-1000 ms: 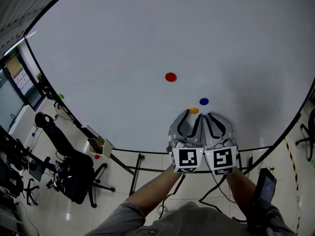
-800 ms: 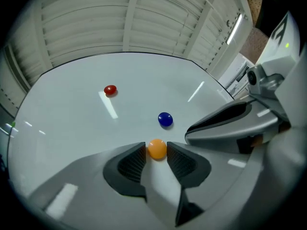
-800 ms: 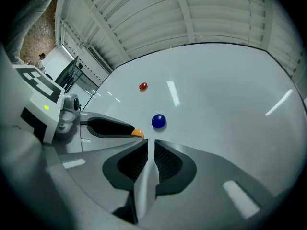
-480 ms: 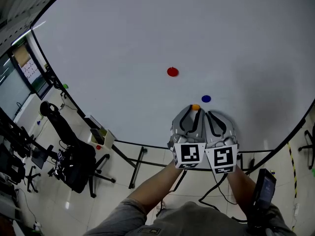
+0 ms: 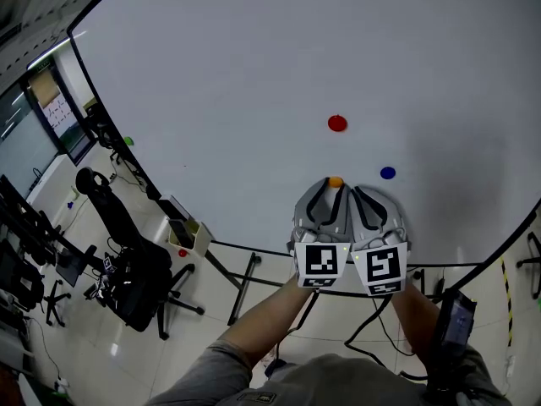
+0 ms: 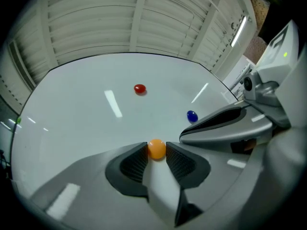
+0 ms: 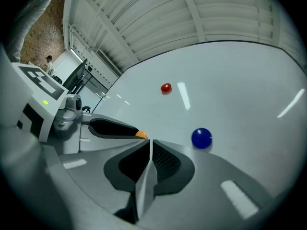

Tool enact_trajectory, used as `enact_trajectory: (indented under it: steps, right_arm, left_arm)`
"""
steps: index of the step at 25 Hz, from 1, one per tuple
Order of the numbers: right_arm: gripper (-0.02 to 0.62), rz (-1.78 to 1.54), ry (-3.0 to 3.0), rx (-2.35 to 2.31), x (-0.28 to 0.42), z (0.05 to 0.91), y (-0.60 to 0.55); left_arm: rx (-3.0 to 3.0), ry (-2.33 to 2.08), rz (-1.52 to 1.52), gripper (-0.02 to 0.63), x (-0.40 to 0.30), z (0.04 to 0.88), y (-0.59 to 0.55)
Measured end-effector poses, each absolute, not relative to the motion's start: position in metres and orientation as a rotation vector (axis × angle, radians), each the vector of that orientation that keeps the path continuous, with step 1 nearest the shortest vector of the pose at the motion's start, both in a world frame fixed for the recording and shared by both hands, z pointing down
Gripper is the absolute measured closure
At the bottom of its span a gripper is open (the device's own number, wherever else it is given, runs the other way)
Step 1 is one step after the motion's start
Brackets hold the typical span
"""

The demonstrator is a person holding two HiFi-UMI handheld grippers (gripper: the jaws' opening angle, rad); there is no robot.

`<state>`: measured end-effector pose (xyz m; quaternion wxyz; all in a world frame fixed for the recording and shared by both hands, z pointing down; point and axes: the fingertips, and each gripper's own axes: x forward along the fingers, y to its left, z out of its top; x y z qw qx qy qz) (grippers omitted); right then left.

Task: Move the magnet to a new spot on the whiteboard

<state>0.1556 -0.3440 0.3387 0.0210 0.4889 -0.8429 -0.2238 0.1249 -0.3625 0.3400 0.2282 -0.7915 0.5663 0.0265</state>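
Observation:
An orange magnet [image 5: 336, 181] sits on the whiteboard [image 5: 254, 74], straight below a red magnet [image 5: 337, 123] and left of a blue magnet [image 5: 387, 173]. My left gripper [image 5: 336, 186] is shut on the orange magnet [image 6: 157, 149], with both ribbed pads pressing its sides. In the left gripper view the red magnet [image 6: 139, 89] and blue magnet [image 6: 192, 116] lie farther up the board. My right gripper [image 5: 358, 191] rests beside the left one, shut and empty [image 7: 149, 142]. The blue magnet [image 7: 201, 138] lies just right of its tips.
A small green magnet [image 5: 128, 141] sits near the board's left edge. A yellowish box [image 5: 188, 235] hangs at the board's lower rim. The board's stand legs [image 5: 245, 282] and a black office chair [image 5: 127, 269] are on the floor below.
The left gripper and the orange magnet have shifted left along the board, away from the blue magnet, and are now directly under the red one. The right gripper has kept beside the left.

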Motion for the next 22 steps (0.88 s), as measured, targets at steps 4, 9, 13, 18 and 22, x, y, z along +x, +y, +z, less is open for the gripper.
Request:
enact_trajectory:
  steps: [4,9,13,18,22]
  right_arm:
    - [0.578,-0.729,-2.608,1.516,0.111,0.326,-0.348]
    - [0.589,-0.759,-2.622,1.542,0.051,0.304,-0.355]
    - [0.589,-0.804,-2.626,1.536,0.009,0.281,-0.355]
    - [0.589,-0.905,-2.614,1.499,-0.047,0.256,-0.36]
    - [0.589,-0.92,-2.658,1.465,-0.09,0.242,-0.363]
  left_arm:
    - [-2.193,1.545,0.11,0.486,0.082,0.329,-0.364]
    - [-2.195,1.499,0.139,0.487,0.025,0.31,-0.368]
    - [-2.207,1.483,0.176,0.488,-0.016,0.292,-0.367]
    - [-2.21,1.472,0.201,0.488,-0.07,0.273,-0.369]
    - [-2.215,1.486,0.224,0.488,-0.112,0.262,-0.374]
